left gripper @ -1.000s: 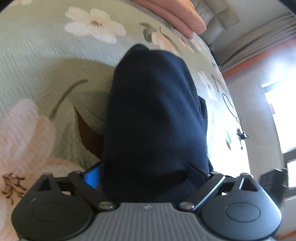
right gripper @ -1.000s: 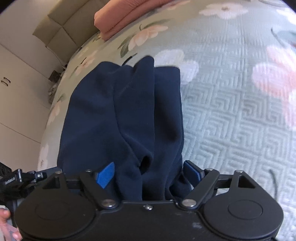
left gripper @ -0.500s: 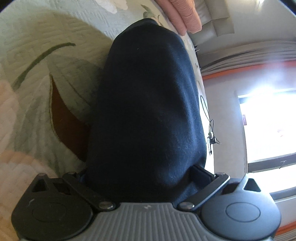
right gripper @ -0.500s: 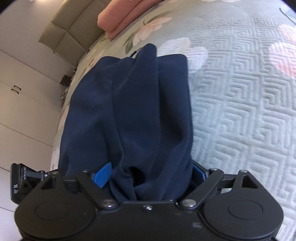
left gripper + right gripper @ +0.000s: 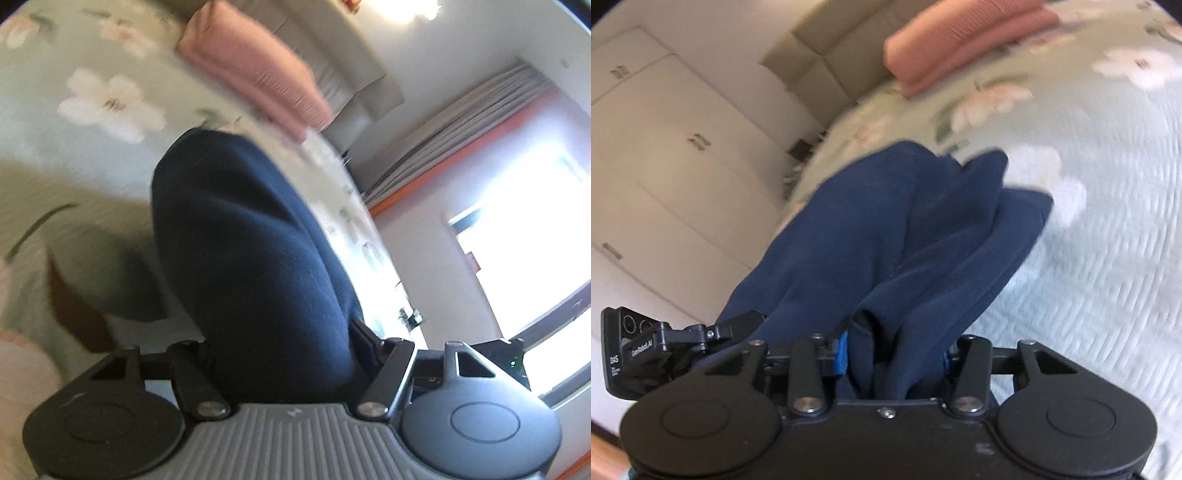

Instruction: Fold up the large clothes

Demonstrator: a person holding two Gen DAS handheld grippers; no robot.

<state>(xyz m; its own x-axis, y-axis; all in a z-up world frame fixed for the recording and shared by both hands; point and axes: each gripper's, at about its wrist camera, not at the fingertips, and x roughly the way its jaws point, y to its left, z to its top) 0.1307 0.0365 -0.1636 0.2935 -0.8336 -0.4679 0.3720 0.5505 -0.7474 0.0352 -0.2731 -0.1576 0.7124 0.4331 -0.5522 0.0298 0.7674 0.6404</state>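
Observation:
A dark navy garment [image 5: 243, 251] hangs from both grippers above a green floral bedspread [image 5: 85, 158]. My left gripper [image 5: 280, 354] is shut on one bunched edge of it; the cloth hides the fingertips. My right gripper [image 5: 894, 354] is shut on another bunched edge of the navy garment [image 5: 886, 236], which falls in several folds. Its far end still rests on the bedspread [image 5: 1089, 258]. Both views are blurred by motion.
A folded pink blanket [image 5: 255, 74] lies at the head of the bed, also in the right wrist view [image 5: 960, 40]. A padded headboard [image 5: 820, 55], white cupboards [image 5: 665, 147], and a curtain and bright window [image 5: 517, 206] surround the bed.
Both grippers have lifted and tilted up with the garment, so more of the room shows. The right gripper's fingers have closed tighter on the cloth. The garment has risen off the bedspread.

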